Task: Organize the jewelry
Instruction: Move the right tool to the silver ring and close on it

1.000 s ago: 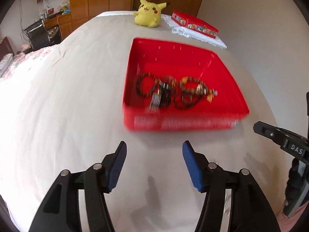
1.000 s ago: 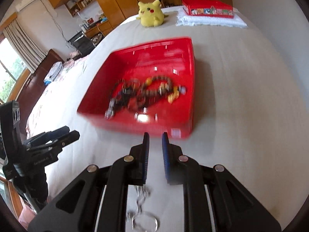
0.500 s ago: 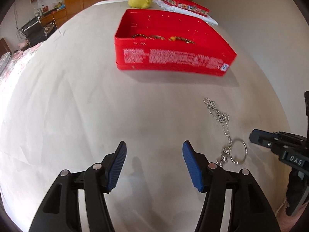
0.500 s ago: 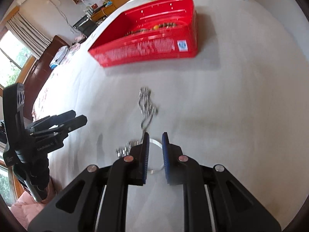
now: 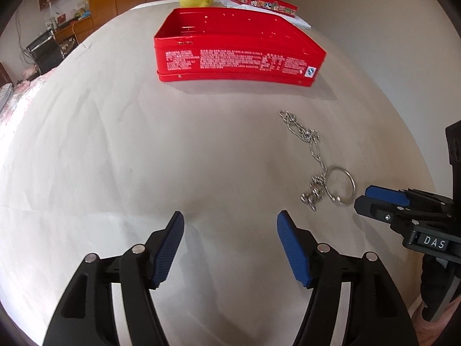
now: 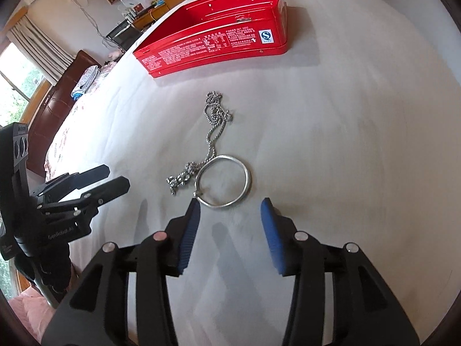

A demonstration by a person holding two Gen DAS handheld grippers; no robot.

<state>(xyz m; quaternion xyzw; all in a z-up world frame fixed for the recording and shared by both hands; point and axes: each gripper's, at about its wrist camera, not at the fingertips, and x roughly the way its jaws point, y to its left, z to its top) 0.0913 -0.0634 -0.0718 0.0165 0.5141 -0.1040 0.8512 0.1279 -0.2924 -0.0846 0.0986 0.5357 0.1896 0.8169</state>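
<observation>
Right gripper (image 6: 229,212) spread wide, empty, just short of bangle (image 6: 223,182). Bangle flat on bed (image 6: 345,144), well in from every edge, touching chain (image 6: 211,132), which trails toward red tin (image 6: 219,43). Tin apart from chain, nearer the bed's far edge. Left gripper (image 5: 230,226) also spread, empty, over bare sheet left of bangle.

Red tin (image 5: 239,60), silver chain (image 5: 311,150), parted tongs (image 5: 230,222)
</observation>
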